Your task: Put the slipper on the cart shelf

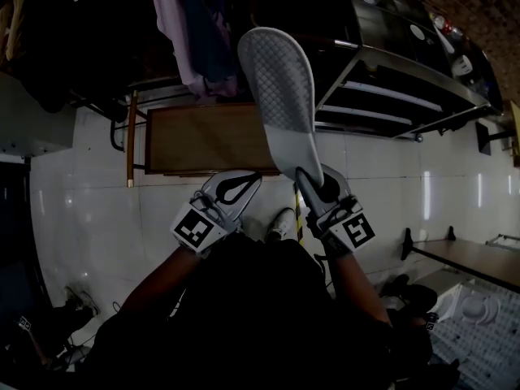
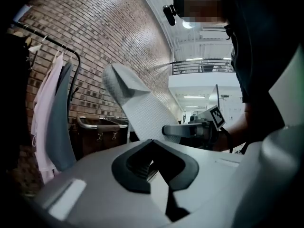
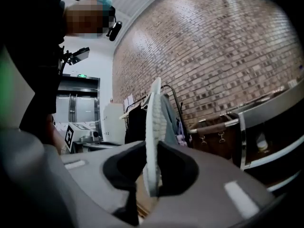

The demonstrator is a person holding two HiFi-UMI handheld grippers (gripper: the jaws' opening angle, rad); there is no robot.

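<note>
At far left in the head view, garments (image 1: 191, 35) are hung on a rail – seen in the left gripper view as a pink and a grey piece (image 2: 47, 122) against a brick wall (image 2: 114, 42). Just right of them a brown hamper (image 1: 207, 140) is stood on the white tiled floor (image 1: 81, 210); its metal top bar and two clips are made out in the left gripper view (image 2: 97, 132).

Next comes the left gripper (image 1: 244, 184), held in the air near the right one. Its jaws are seen brought together in its own view (image 2: 154, 167), w/ nothing between them.

The slipper (image 1: 280, 88) is held aloft, centre-right – light grey, its diamond-textured sole turned toward the head camera, and it is stretched up and away from the right gripper (image 1: 313, 184). It is carried by one end only. In the left gripper view the slipper (image 2: 137, 108) is shown tilted, w/ the strap side facing that camera. In the right gripper view it is seen edge-on and upright (image 3: 153, 127), w/ the jaws (image 3: 152, 172) clamped on its near end from both sides.

At far right the metal cart (image 1: 406, 75) is stood, w/ its shelves open toward the slipper; it is also caught at the right edge of the right gripper view (image 3: 273, 115). The slipper is not on any shelf – it is in the air, left of the cart.
</note>
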